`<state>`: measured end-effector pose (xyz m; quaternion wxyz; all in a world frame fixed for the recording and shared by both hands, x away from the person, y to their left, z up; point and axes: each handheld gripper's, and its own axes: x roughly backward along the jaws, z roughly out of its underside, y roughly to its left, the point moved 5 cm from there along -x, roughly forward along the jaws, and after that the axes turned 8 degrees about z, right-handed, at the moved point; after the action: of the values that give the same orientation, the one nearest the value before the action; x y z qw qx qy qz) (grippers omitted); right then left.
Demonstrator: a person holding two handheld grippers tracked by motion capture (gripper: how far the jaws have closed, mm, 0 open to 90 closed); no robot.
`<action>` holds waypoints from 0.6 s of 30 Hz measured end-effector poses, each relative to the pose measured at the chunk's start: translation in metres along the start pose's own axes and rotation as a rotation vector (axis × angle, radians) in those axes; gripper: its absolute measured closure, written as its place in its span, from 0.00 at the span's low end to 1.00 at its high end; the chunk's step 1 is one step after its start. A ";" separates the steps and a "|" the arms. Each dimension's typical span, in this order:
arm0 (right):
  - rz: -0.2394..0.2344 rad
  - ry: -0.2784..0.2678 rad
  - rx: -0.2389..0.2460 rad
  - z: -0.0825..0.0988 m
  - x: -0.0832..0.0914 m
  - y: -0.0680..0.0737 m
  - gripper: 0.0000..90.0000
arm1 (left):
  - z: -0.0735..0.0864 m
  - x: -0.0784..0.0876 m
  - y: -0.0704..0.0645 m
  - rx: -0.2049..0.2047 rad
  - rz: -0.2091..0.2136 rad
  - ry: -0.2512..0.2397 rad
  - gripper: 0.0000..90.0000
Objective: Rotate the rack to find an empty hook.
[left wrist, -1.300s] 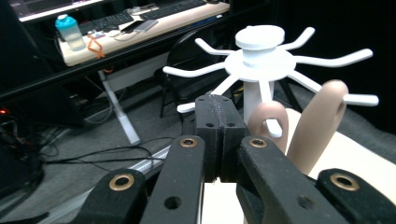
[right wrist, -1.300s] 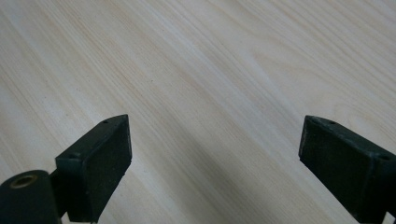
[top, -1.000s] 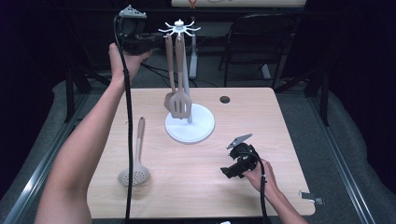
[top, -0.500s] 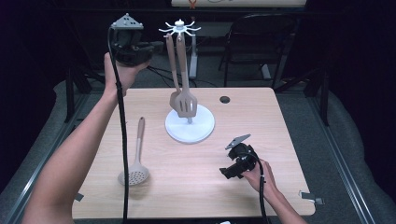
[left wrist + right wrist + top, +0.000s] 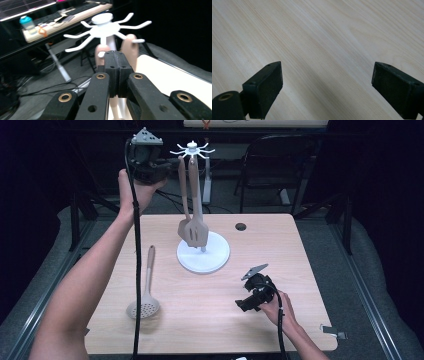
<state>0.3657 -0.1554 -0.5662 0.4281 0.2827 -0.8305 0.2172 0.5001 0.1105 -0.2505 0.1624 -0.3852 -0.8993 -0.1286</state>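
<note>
In the left gripper view, the closed jaws of the left gripper (image 5: 115, 56) covered the lower part of the white utensil stand with radiating hooks (image 5: 106, 27), and only the rounded handle tops of the two hanging tools showed behind them. The stand's base was cut off at the bottom of that view. In the high view, the jaws of the right gripper (image 5: 243, 306) were too small to read. The background beyond the table was dark, and its details were hard to make out.

The work surface was a light wood-grain table (image 5: 300, 270) with a small round dark hole (image 5: 240, 226) near its far edge. Grey floor surrounded it. A dark folding chair (image 5: 280, 165) stood beyond the far side, and a cluttered desk (image 5: 62, 17) lay further off.

The stand (image 5: 192, 152) stood upright at the table's centre on a white round base (image 5: 210, 260). A beige slotted spatula (image 5: 197, 232) and a second beige utensil (image 5: 184, 195) hung from its hooks, long axes vertical, heads down. A beige perforated skimmer spoon (image 5: 144, 305) lay flat at the left, its long axis running near to far, bowl toward the near edge.

The left gripper (image 5: 172, 166) was held high, just left of the stand's hooks, jaws pressed together on nothing. The right gripper (image 5: 327, 82) rested low over the table at the near right, jaws spread wide and empty.
</note>
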 end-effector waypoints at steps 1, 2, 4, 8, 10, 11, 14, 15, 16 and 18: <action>0.002 0.015 0.016 0.000 0.000 -0.001 0.11 | 0.000 -0.002 0.001 0.000 -0.010 0.012 1.00; -0.001 0.022 0.020 0.001 0.001 -0.001 0.11 | 0.000 -0.002 0.001 0.000 -0.010 0.012 1.00; -0.001 0.021 0.019 0.000 0.000 -0.001 0.11 | -0.002 -0.004 0.001 -0.012 -0.023 0.017 1.00; -0.001 0.019 0.018 0.001 0.001 -0.001 0.11 | -0.005 -0.007 0.004 -0.009 -0.039 0.019 1.00; -0.001 0.019 0.018 0.001 0.001 -0.001 0.11 | -0.005 -0.009 0.007 -0.014 -0.052 0.027 1.00; -0.008 0.011 0.009 0.000 0.001 -0.001 0.11 | -0.005 -0.010 0.008 -0.007 -0.055 0.029 1.00; -0.007 0.011 0.010 0.000 0.001 -0.001 0.11 | -0.005 -0.010 0.012 -0.001 -0.066 0.028 1.00; 0.002 0.022 0.022 0.001 0.001 -0.002 0.11 | -0.004 -0.010 0.013 0.003 -0.067 0.028 1.00; 0.002 0.022 0.022 0.001 0.001 -0.002 0.11 | -0.004 -0.009 0.013 0.009 -0.065 0.022 1.00; 0.002 0.016 0.016 0.001 0.001 -0.001 0.11 | -0.002 -0.007 0.012 0.007 -0.062 0.018 1.00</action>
<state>0.3655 -0.1568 -0.5657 0.4321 0.2837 -0.8255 0.2266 0.5134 0.1136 -0.2502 0.1677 -0.3551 -0.9099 -0.1339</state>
